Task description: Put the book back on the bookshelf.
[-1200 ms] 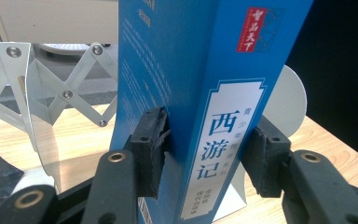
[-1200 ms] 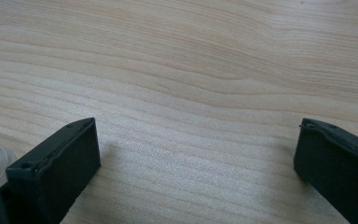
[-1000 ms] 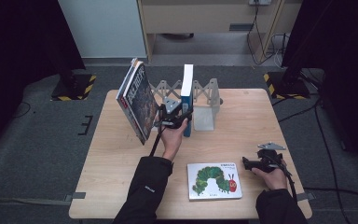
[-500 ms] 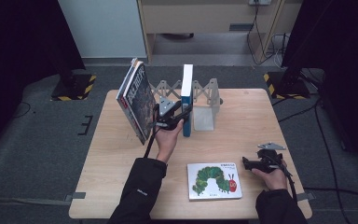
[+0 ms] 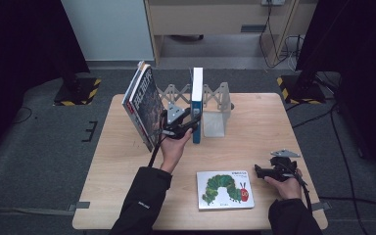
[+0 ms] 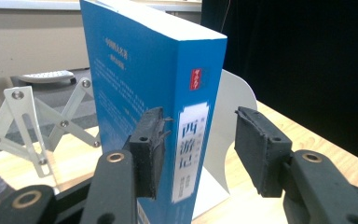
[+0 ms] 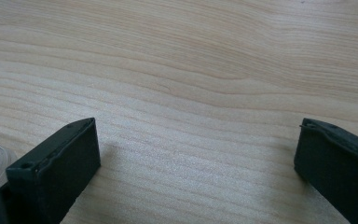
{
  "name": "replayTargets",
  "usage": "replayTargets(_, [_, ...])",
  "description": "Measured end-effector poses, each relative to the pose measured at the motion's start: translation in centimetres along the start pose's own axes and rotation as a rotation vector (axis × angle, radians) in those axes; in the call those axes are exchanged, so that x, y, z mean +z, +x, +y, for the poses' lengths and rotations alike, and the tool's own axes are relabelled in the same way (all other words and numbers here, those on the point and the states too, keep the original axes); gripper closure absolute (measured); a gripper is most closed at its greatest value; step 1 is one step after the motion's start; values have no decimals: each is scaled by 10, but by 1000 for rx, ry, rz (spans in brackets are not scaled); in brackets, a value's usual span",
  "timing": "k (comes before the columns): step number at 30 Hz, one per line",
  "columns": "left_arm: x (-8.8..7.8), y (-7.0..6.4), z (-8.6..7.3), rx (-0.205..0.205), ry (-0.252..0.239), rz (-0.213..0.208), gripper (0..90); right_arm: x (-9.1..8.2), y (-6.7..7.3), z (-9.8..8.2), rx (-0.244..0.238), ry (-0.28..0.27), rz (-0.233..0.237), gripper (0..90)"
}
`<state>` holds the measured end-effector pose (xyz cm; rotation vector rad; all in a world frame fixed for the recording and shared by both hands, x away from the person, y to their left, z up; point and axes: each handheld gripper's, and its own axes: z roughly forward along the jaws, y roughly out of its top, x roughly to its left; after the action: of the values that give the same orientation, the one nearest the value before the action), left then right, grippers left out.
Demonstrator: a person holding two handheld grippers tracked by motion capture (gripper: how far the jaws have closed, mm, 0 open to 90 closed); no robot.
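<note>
Left gripper [image 6: 198, 149]: jaws released, part open around the blue book's [image 6: 149, 88] spine. Right gripper [image 7: 198, 172]: jaws wide, holding nothing, over the table [image 7: 191, 70].

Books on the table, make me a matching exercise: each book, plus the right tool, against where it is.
1. blue book
2. caterpillar book
3. dark-cover book
4. right tool

A. lying flat near the table's front edge
B. leaning at the rack's left end
C. low over bare table, jaws apart
D. upright against the white bookend

Pairs: 1-D, 2-A, 3-B, 4-C
</note>
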<state>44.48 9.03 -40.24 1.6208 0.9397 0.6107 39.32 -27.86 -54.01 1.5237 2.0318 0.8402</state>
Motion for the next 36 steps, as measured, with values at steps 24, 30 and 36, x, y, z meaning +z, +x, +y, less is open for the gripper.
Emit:
replayTargets(24, [-71, -4, -15, 31, 103, -95, 449, -1, 1, 1, 4, 20, -2, 12])
replayTargets(30, [-85, 4, -33, 16, 155, -108, 439, -4, 2, 4, 4, 55, -3, 40])
replayTargets(36, [-98, 11, -56, 18, 201, -110, 417, -8, 4, 8, -14, 83, -6, 75])
